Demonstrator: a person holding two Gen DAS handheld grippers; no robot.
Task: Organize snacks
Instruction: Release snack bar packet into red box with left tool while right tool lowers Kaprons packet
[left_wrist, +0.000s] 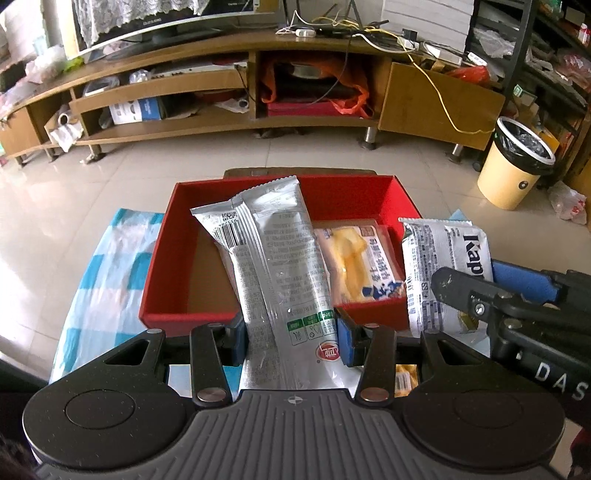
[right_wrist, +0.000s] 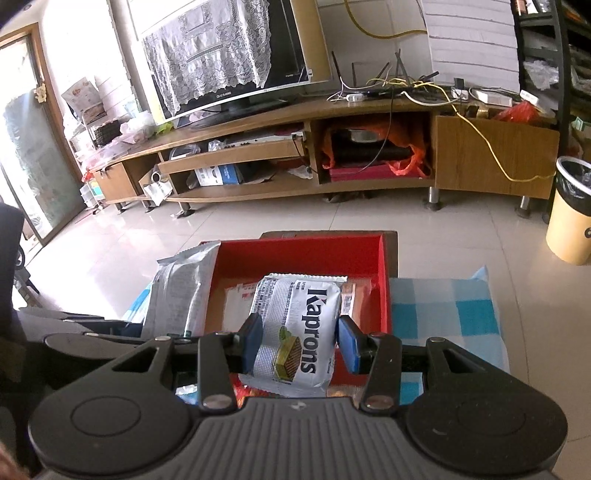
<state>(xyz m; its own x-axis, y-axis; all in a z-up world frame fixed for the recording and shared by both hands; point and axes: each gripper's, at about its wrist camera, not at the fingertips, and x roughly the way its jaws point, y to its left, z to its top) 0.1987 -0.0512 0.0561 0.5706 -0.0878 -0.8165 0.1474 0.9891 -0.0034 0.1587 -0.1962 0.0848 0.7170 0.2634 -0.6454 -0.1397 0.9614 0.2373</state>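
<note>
A red box (left_wrist: 162, 258) stands on a blue-checked cloth (left_wrist: 107, 266). My left gripper (left_wrist: 291, 341) is shut on a long silver snack packet (left_wrist: 280, 266), held over the box's near wall. Inside the box lies a yellow snack pack (left_wrist: 354, 258). In the right wrist view my right gripper (right_wrist: 299, 345) is shut on a white Kaprons wafer pack (right_wrist: 295, 325), above the box (right_wrist: 384, 291). That pack (left_wrist: 443, 258) and the right gripper's fingers (left_wrist: 524, 282) show at the right of the left wrist view. The silver packet (right_wrist: 181, 295) appears at the left in the right wrist view.
A long wooden TV stand (left_wrist: 229, 122) with a television and cables crosses the back. A yellow bin (left_wrist: 517, 162) with a black liner stands on the tiled floor at the right. More snack packets lie in the box bottom (right_wrist: 240, 291).
</note>
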